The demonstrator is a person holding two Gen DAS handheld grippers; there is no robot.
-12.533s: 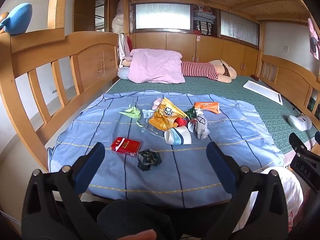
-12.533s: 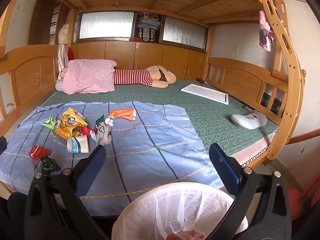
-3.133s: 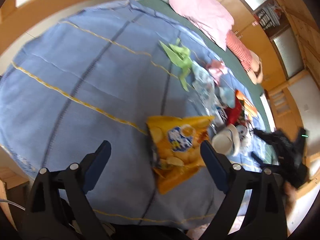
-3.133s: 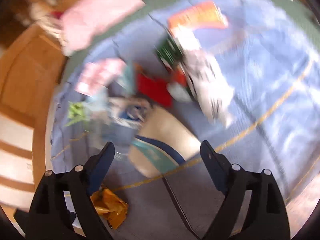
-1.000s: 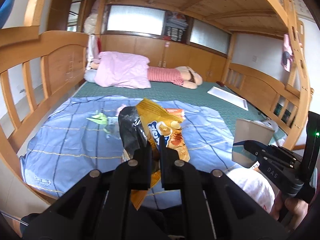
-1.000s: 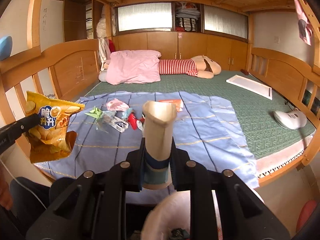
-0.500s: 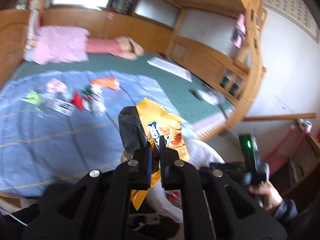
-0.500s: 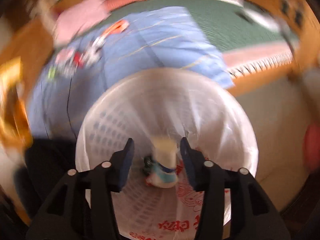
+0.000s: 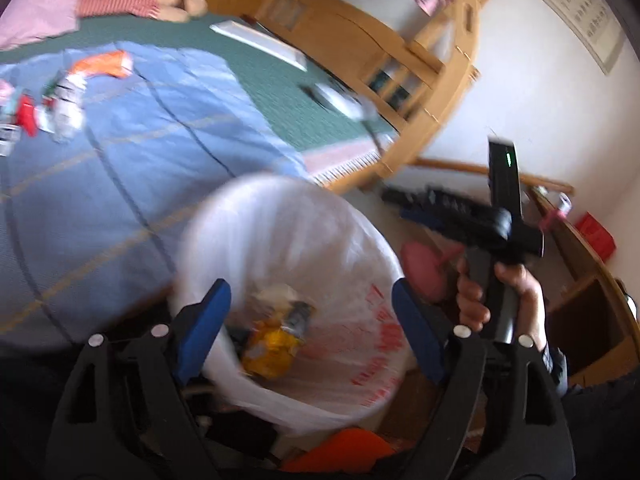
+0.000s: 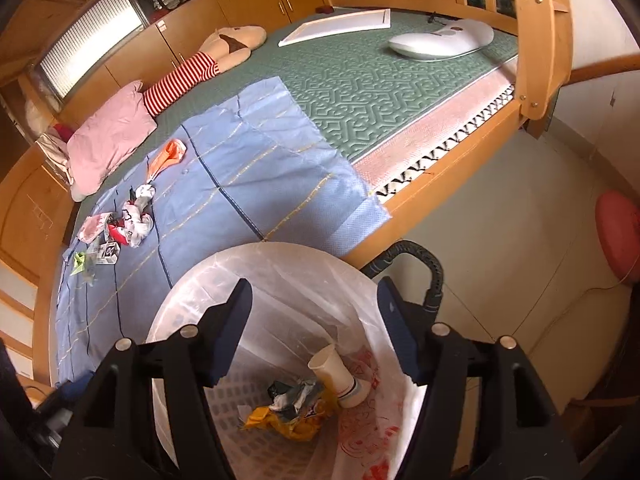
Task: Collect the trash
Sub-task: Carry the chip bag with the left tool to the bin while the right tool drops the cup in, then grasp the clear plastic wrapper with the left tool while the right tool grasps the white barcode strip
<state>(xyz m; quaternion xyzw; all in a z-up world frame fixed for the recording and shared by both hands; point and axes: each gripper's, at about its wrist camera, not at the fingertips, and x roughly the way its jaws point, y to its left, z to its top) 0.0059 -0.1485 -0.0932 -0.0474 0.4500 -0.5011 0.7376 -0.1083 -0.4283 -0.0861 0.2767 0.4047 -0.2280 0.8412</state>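
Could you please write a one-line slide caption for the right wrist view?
Open right gripper above the lined bin, paper cup and yellow chip bag inside.

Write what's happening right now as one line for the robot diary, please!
step: drop trash | left gripper: jaws just opened, empty | right gripper: jaws just opened, empty | chip bag, paper cup: in bin | more trash: on bed

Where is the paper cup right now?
In the right wrist view the paper cup lies tilted inside the lined bin, toward its right wall, beside the yellow chip bag.
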